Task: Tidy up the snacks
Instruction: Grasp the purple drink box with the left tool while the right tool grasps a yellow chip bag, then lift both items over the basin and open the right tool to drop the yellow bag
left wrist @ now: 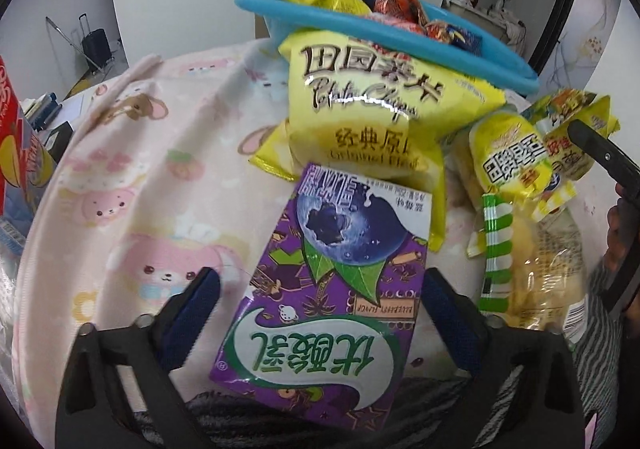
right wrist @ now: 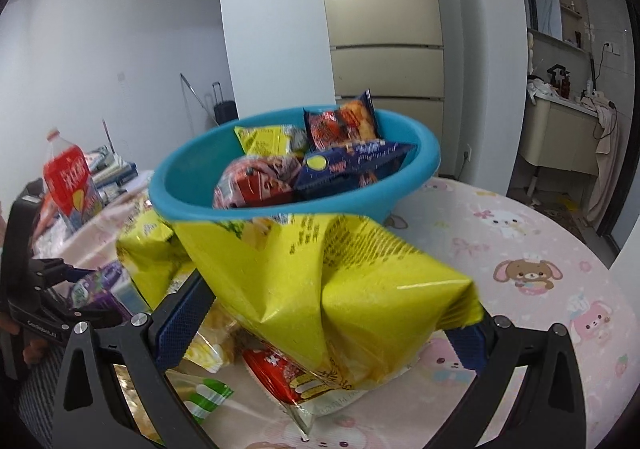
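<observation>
A purple blueberry milk carton (left wrist: 320, 313) lies flat on the pink bear-print cloth (left wrist: 132, 209). My left gripper (left wrist: 320, 277) stands open around it, with a gap showing at the left pad. In the right wrist view my right gripper (right wrist: 332, 305) is shut on a creased yellow chip bag (right wrist: 320, 273), just in front of the blue basin (right wrist: 168, 177). The basin (left wrist: 256, 5) holds several snack packs. A big yellow potato chip bag (left wrist: 360, 109) leans against it.
Small yellow packs (left wrist: 512, 157) and a clear bread pack with a green-striped end (left wrist: 532, 273) lie right of the carton. A red pack (right wrist: 280, 369) lies under the held bag. A red-labelled bottle (right wrist: 68, 177) stands at the table's left, beside books.
</observation>
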Tool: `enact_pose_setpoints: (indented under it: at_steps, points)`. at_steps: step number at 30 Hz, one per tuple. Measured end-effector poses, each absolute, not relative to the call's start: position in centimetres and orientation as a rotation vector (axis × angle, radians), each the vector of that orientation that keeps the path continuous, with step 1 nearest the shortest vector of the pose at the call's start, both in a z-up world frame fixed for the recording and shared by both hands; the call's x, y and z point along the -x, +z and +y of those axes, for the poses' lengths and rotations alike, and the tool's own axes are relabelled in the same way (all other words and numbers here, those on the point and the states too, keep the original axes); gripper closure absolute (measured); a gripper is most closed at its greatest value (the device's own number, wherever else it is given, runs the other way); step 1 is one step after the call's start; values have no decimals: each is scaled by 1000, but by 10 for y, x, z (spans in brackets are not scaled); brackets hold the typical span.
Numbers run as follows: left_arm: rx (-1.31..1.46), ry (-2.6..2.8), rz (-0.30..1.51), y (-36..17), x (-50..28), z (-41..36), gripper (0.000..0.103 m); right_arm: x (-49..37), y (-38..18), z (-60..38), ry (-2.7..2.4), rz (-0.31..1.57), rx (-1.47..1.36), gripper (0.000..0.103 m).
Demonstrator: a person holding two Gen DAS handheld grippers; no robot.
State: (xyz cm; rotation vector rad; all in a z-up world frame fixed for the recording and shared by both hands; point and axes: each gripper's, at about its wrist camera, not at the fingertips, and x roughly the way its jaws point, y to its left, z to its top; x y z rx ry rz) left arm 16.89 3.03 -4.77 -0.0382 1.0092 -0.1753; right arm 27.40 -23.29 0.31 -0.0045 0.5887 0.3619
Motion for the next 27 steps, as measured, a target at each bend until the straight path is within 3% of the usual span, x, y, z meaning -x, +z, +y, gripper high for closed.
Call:
enact_pose_setpoints:
  at_steps: [8,10,13,27]
  points:
    - [36,-173,1012,-49,-168,29,30,-277,1,-237,348,598,-11,4]
    - [33,-178,1010,-48,-167,28,31,-277,1,-240,349,598,-23,21]
    - [31,-185,999,-46,-165,28,33,-274,5,-241,332,580,-19,25]
    - [57,-206,903,-22,-145,34,34,-257,26,-245,308,450,-4,27]
